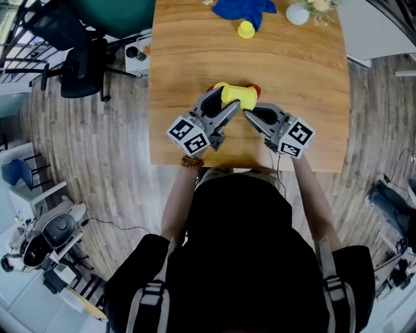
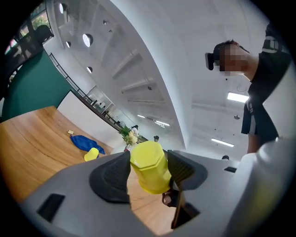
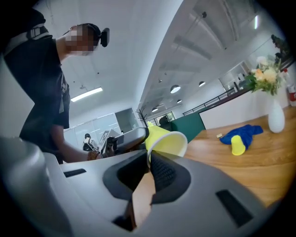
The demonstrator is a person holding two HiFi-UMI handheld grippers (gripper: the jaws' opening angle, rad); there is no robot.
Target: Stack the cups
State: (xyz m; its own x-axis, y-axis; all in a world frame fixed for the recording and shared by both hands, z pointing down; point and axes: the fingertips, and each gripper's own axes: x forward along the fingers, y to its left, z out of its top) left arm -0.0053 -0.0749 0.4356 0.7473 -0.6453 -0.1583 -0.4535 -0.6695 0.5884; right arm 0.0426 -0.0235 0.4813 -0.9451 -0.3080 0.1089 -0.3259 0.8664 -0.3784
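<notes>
Yellow cup (image 1: 238, 96) — left hand-held gripper (image 2: 149, 175) clamping, right hand-held gripper (image 3: 149, 167) pinching rim

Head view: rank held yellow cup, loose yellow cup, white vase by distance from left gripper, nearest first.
1. held yellow cup, between the left gripper jaws
2. loose yellow cup, far edge, middle
3. white vase, far right corner

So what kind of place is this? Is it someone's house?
Probably not a house, more likely a big open office or workshop. A black office chair stands by the wooden table, strip lights hang on a high ceiling, and machines sit on the floor.
</notes>
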